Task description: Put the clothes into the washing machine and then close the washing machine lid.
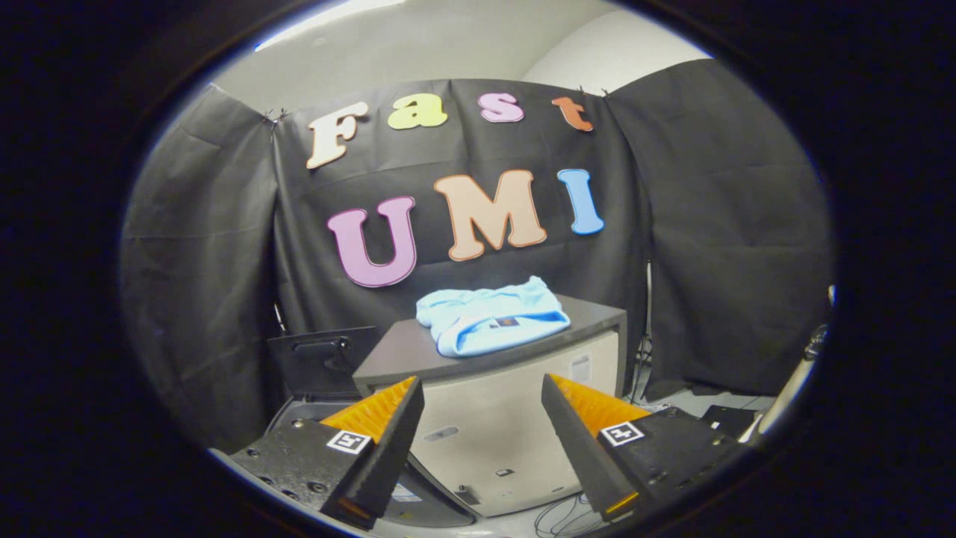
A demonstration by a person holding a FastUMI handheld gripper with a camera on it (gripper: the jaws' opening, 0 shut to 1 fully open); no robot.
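Gripper view: claw (pixel 482 418) spread, empty; folded blue clothes (pixel 491 323) lie straight ahead beyond fingers, atop cabinet (pixel 489 403); washing machine lid (pixel 314 359) raised, left.

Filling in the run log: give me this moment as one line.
gripper: open, holding nothing | light blue folded garment: on cabinet top, beyond fingers | washing machine lid: raised | phase: approaching garment
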